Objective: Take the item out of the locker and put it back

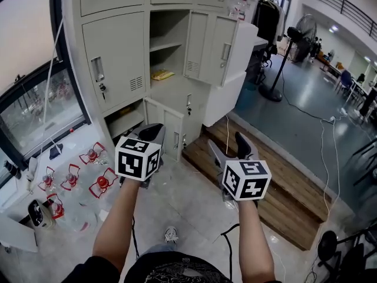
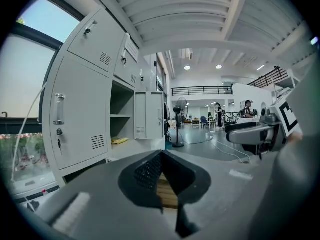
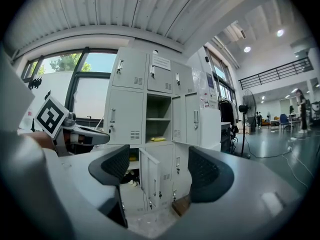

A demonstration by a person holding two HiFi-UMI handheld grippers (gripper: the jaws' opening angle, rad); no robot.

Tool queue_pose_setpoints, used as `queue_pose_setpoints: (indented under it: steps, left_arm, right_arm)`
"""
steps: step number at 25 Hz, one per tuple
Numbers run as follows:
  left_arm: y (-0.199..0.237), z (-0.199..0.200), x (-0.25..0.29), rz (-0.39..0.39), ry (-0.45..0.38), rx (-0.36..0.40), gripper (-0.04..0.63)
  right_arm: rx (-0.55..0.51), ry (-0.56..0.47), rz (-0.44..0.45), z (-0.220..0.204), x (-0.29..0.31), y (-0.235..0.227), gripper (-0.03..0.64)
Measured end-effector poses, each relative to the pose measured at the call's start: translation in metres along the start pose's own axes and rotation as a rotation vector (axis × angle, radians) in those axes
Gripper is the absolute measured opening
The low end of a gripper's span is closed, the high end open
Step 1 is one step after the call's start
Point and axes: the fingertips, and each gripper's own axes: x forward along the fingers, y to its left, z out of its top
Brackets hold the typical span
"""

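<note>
A small yellow item (image 1: 162, 73) lies on the floor of an open compartment in the grey locker bank (image 1: 112, 58); its door (image 1: 221, 50) stands swung out to the right. The item also shows in the left gripper view (image 2: 119, 140) and the right gripper view (image 3: 158, 139). My left gripper (image 1: 154, 132) is held well short of the lockers, its jaws shut with the tips touching and nothing between them (image 2: 161, 154). My right gripper (image 1: 230, 146) is level with it to the right, open and empty (image 3: 159, 166). Both are far from the item.
A lower locker door (image 1: 171, 131) hangs open near the floor. Red-capped objects (image 1: 100, 181) sit on the floor at left by the window. A wooden platform (image 1: 283, 193) runs along the right, with a floor fan (image 1: 283, 58) and cables beyond.
</note>
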Motion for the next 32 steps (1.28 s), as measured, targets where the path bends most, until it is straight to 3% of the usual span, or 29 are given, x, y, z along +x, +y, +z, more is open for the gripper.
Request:
queue_pose_setpoints:
  steps: [15, 32]
  left_arm:
    - [0.121, 0.026, 0.092, 0.054, 0.014, -0.026, 0.003]
    - [0.169, 0.031, 0.145, 0.066, 0.031, -0.015, 0.003]
  right_arm:
    - [-0.020, 0.017, 0.043, 0.037, 0.153, -0.004, 0.379]
    - [-0.014, 0.023, 0.072, 0.040, 0.231, -0.011, 0.373]
